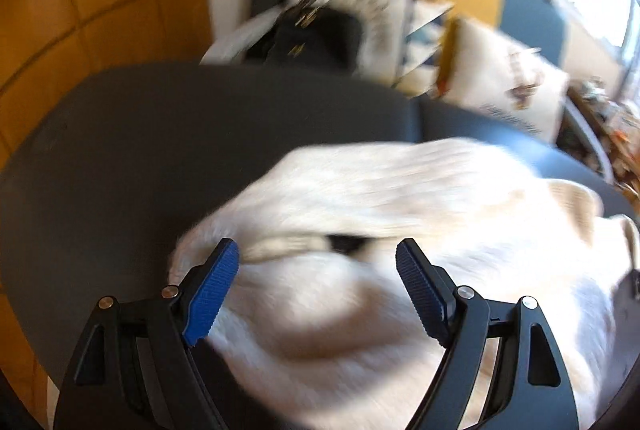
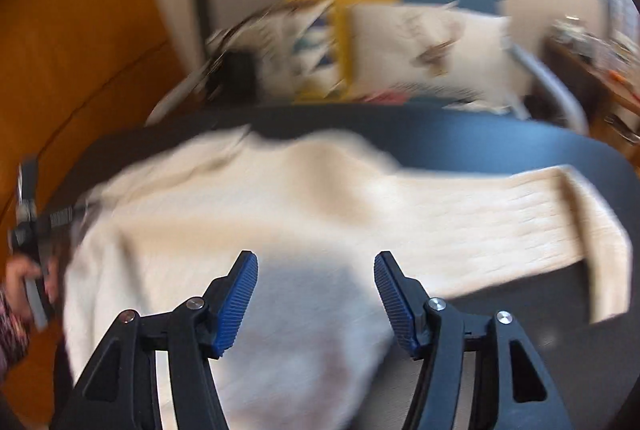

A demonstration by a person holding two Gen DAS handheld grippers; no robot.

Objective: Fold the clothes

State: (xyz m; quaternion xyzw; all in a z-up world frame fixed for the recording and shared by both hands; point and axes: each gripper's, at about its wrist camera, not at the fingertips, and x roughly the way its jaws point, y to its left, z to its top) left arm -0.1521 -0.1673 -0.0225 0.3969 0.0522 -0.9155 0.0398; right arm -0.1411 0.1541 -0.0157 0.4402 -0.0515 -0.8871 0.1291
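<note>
A cream knit sweater (image 1: 400,198) lies rumpled on a dark table (image 1: 160,134). My left gripper (image 1: 317,254) hovers over the sweater's near-left part, jaws wide apart, nothing pressed between the blue pads (image 1: 212,294). In the right wrist view the same sweater (image 2: 280,206) spreads across the table (image 2: 500,146), one sleeve (image 2: 520,214) stretched to the right. My right gripper (image 2: 316,266) hangs above the sweater's near edge, jaws apart and empty. The left gripper's body and a hand (image 2: 24,278) show at the left edge. Both views are motion-blurred.
Behind the table stands a sofa with several patterned cushions (image 2: 432,42) and a dark bag (image 1: 316,34). An orange wooden floor (image 1: 80,10) lies to the left. A cluttered side table (image 2: 592,62) stands at the far right by a bright window.
</note>
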